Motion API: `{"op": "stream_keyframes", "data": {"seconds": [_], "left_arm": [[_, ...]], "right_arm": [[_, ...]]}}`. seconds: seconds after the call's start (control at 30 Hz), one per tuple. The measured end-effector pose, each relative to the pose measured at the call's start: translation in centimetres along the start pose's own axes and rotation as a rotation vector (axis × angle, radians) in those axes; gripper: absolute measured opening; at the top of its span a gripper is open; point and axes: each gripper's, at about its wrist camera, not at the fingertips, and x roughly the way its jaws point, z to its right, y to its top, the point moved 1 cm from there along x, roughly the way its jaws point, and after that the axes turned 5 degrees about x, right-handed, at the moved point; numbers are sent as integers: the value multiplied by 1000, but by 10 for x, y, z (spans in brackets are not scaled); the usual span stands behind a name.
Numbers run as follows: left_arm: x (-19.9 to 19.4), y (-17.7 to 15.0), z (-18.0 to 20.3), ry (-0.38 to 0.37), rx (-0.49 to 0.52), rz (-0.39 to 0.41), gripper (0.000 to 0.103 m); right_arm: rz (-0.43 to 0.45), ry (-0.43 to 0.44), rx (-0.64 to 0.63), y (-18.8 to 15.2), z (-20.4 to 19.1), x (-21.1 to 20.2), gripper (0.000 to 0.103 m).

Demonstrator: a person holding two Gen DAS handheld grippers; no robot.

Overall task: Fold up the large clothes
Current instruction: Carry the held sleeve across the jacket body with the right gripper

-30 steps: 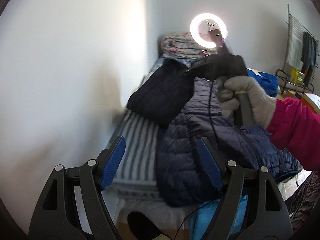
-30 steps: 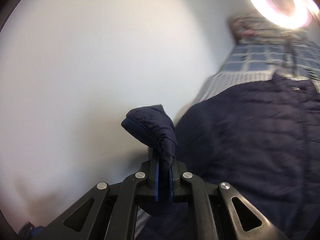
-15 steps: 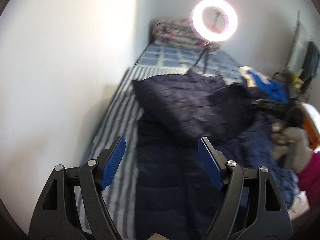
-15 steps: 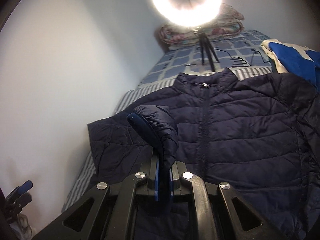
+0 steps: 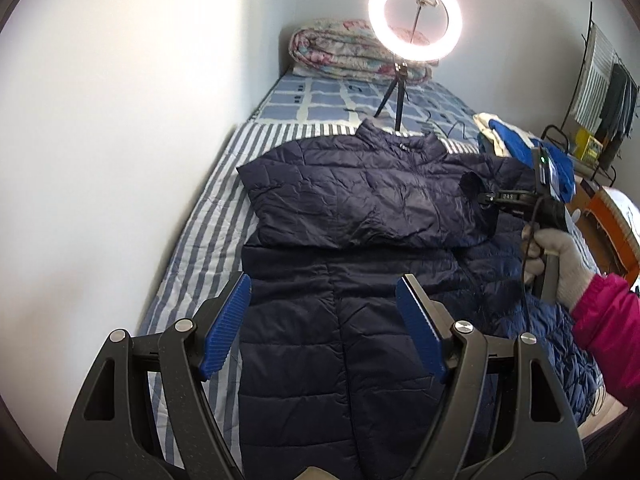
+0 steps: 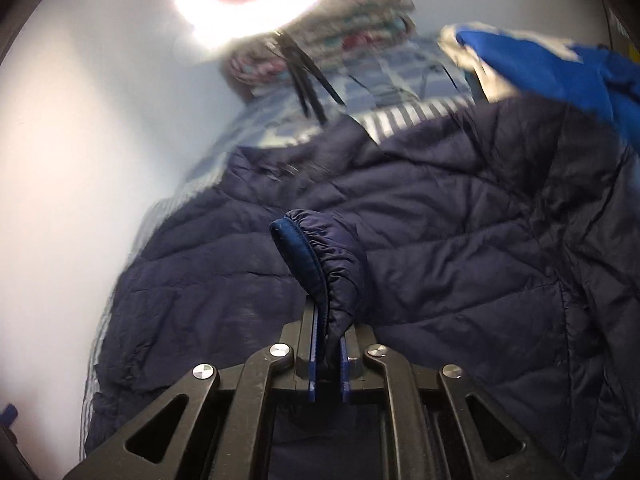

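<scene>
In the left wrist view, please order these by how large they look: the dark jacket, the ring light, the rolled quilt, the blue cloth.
1. Jacket, by far the largest.
2. Rolled quilt.
3. Ring light, close to the quilt in apparent size, so this order is unsure.
4. Blue cloth, partly hidden by the right gripper.

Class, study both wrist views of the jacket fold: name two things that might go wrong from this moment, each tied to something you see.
1. The right hand-held gripper pinches only the sleeve cuff; the slippery quilted fabric may slide out mid-fold.
2. The ring light tripod stands on the bed just beyond the jacket collar; tugging the jacket might topple it.
The left hand-held gripper is open, so nothing pins the body.
</scene>
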Motion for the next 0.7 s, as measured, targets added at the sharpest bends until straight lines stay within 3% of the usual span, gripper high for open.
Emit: {"op": "stream_keyframes", "data": {"seconds": [0.07, 0.13, 0.37, 0.5, 0.57, 0.7], "left_arm": [[1, 0, 2, 0, 3, -3, 78], [-1, 1, 3, 0, 6, 5, 78], [-4, 7, 12, -23, 12, 18, 78], [-10, 12, 28, -51, 38, 39, 78], [-14, 14, 38, -73, 54, 58, 78], [-21, 17, 56, -148, 57, 86, 78]], "right_arm": [[-12, -58, 28, 2, 11, 0, 38], [12, -82, 42, 1, 17, -12, 43], [57, -122, -12, -14, 28, -65, 44], [87, -93, -41, -23, 30, -110, 44], [114, -83, -50, -30, 32, -139, 50], [156, -100, -72, -41, 33, -181, 52]]}}
